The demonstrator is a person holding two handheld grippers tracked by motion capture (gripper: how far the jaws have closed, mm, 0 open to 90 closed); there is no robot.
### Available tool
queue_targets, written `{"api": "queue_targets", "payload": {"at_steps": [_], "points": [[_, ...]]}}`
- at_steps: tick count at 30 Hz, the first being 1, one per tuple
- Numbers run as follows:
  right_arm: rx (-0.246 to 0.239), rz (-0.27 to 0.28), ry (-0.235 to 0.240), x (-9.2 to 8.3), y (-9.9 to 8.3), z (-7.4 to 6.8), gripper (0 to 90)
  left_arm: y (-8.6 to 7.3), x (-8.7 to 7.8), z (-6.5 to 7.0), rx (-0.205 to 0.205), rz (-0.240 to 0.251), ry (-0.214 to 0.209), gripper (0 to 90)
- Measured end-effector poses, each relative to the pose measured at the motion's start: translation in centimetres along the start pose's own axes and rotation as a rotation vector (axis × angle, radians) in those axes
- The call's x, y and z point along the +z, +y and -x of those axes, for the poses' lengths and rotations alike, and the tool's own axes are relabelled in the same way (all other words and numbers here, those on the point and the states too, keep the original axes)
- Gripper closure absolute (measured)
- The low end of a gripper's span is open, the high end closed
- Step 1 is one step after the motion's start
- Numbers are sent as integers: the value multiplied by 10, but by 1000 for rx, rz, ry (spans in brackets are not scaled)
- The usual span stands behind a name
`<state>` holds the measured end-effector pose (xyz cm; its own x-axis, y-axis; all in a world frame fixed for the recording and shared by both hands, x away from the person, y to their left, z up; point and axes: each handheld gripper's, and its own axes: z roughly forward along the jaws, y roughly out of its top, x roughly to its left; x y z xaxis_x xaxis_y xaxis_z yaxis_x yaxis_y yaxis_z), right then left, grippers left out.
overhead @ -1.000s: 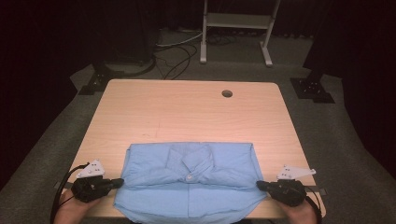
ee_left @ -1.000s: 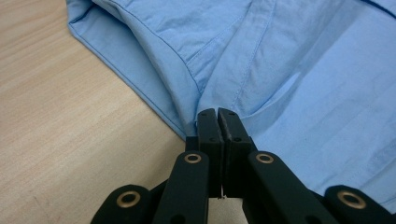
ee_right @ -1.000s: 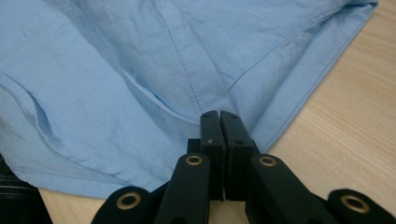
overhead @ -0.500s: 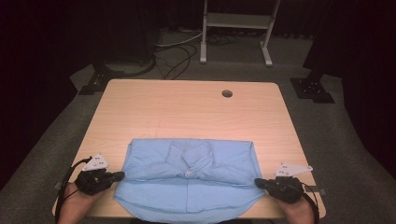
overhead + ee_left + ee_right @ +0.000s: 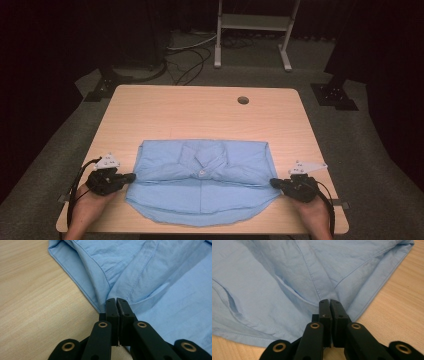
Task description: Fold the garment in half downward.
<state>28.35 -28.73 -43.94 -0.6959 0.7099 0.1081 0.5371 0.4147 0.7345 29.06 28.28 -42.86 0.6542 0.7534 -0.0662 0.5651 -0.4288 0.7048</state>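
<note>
Both grippers pinch the folded blue shirt at its side edges, near the tabletop's front.
Left gripper and right gripper clamp only thin cloth; uneven pulling could slip an edge free and spoil the fold.

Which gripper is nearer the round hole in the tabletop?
Right. The right gripper sits at the folded light blue shirt's right edge, nearer the small round hole at the far right; the left gripper is at the shirt's left edge.
</note>
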Motion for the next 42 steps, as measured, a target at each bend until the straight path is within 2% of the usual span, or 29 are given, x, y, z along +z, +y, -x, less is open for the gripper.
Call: {"api": "queue_targets", "payload": {"at_steps": [2,3,5,8,11,16,21,23,24,26,29,31,33,36,40,42], "points": [[-6,12,0,-1,-2,-1,829,-3,-1,1,11,14,0,865],[-7,15,14,-2,-3,-1,772,-4,-2,2,14,20,-2,832],[-10,24,31,-2,-4,-2,719,-6,-3,3,9,32,-5,779],[-29,41,48,-3,-4,-4,618,-8,-4,6,23,44,-20,686],[-45,54,39,-3,-5,-7,516,-9,-5,8,23,50,-46,586],[-47,84,10,-5,-6,-7,399,-10,-5,10,23,62,-52,511],[-37,97,-1,-5,-9,-4,285,-11,-3,12,30,68,-48,425],[-42,106,3,-4,-9,-4,217,-12,-2,12,40,69,-41,349],[-44,108,5,-4,-9,-4,188,-13,0,13,46,62,-24,306],[-58,111,24,-2,-10,-5,114,-14,2,13,61,50,-23,256],[-56,83,2,0,-9,-6,20,-14,4,15,81,49,-22,167],[-58,93,6,0,-9,-6,0,-13,5,16,84,50,-16,49],[-52,94,10,0,-9,-6,0,-13,6,16,85,55,-14,0],[-52,78,-18,1,-9,-7,0,-14,7,16,87,47,-15,0],[-62,67,-29,1,-7,-9,0,-13,7,18,88,58,-13,0],[-67,83,-24,0,-7,-10,0,-11,5,18,88,67,-12,0]]}}
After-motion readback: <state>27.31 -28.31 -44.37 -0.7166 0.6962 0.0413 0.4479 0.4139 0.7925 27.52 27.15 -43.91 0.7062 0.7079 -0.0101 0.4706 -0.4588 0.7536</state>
